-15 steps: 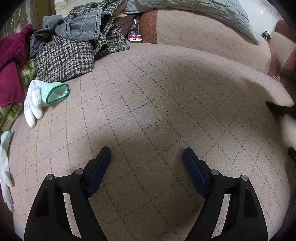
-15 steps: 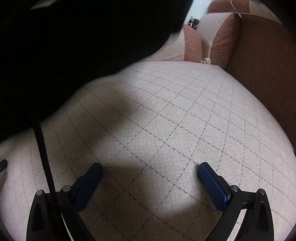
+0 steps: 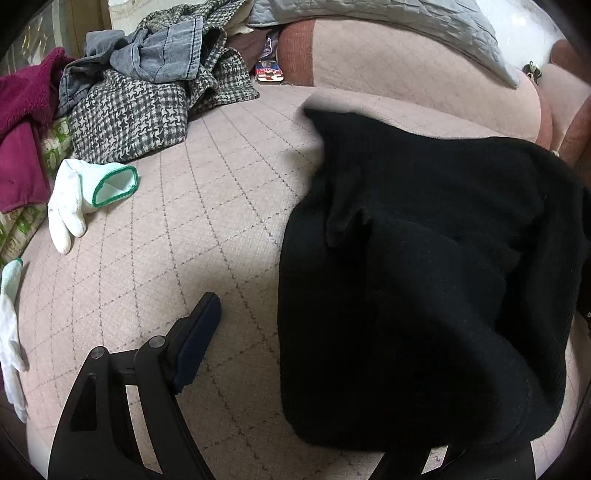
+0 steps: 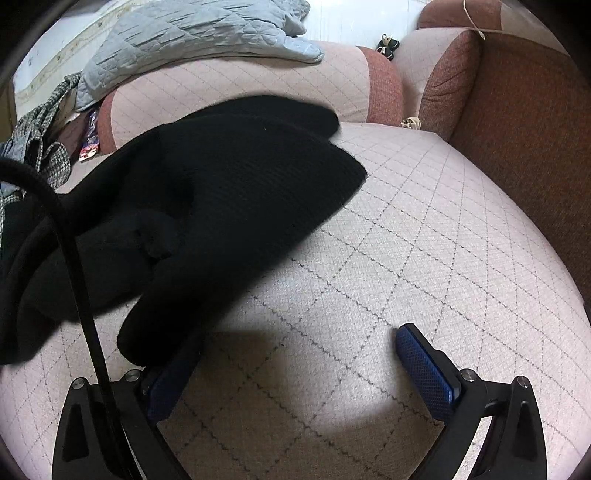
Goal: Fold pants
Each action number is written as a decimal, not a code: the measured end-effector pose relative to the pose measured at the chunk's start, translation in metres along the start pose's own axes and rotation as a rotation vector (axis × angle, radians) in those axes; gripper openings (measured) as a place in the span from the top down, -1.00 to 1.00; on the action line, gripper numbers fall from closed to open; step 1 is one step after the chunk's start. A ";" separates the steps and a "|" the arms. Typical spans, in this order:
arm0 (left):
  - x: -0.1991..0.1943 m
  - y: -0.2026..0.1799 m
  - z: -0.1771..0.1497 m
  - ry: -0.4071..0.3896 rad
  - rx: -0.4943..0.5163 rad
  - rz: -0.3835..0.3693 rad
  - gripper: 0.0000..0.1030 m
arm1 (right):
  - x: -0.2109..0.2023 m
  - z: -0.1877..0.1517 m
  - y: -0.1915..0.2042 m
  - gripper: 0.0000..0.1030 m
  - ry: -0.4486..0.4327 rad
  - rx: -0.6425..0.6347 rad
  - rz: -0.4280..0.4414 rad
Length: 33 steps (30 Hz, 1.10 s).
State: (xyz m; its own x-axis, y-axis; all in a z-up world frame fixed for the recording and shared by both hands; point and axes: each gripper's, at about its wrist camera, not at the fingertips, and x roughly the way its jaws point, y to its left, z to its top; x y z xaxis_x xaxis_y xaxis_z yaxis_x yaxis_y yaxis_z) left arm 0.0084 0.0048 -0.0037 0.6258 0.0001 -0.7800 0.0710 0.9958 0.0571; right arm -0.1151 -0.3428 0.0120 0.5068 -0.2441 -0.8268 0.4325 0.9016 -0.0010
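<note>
The black pants (image 3: 424, 277) lie crumpled on the pink quilted sofa seat (image 3: 184, 229), filling the right half of the left wrist view. My left gripper (image 3: 293, 339) stands open; its left finger (image 3: 199, 332) shows over bare seat, and its right finger is hidden under the cloth. In the right wrist view the pants (image 4: 221, 206) lie at the left, their edge draped over my left fingertip. My right gripper (image 4: 299, 373) is open over bare seat (image 4: 443, 240), nothing between its pads. A black cord (image 4: 77, 280) crosses in front of the pants.
A pile of clothes, with a houndstooth garment (image 3: 136, 114) and denim (image 3: 159, 59), sits at the back left beside a maroon garment (image 3: 22, 122). A white glove (image 3: 85, 195) lies near it. A grey quilt (image 4: 192, 33) covers the backrest. A brown armrest (image 4: 524, 129) bounds the right side.
The black pants have come down onto the seat between the two grippers. Before, the left view showed bare seat and the right view a dark mass close to the lens. Both grippers stay open.
</note>
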 end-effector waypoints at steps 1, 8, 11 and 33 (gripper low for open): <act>0.000 0.001 0.000 0.000 0.004 0.004 -0.58 | -0.001 0.002 0.000 -1.00 -0.002 -0.001 -0.002; -0.005 -0.004 -0.002 -0.004 0.016 0.020 -0.59 | 0.003 0.004 0.003 -1.00 -0.003 -0.003 -0.003; -0.006 -0.003 -0.004 0.001 -0.005 -0.007 -0.59 | 0.003 0.003 0.003 -1.00 -0.004 -0.001 -0.001; -0.097 0.002 -0.021 -0.088 -0.006 -0.079 -0.57 | -0.052 -0.011 0.013 -0.97 -0.060 -0.148 0.193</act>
State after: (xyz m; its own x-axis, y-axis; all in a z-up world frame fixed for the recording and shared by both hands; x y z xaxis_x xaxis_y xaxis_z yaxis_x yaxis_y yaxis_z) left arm -0.0681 0.0090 0.0593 0.6841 -0.0865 -0.7243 0.1182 0.9930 -0.0070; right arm -0.1439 -0.3148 0.0488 0.6146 -0.0791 -0.7849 0.2117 0.9750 0.0676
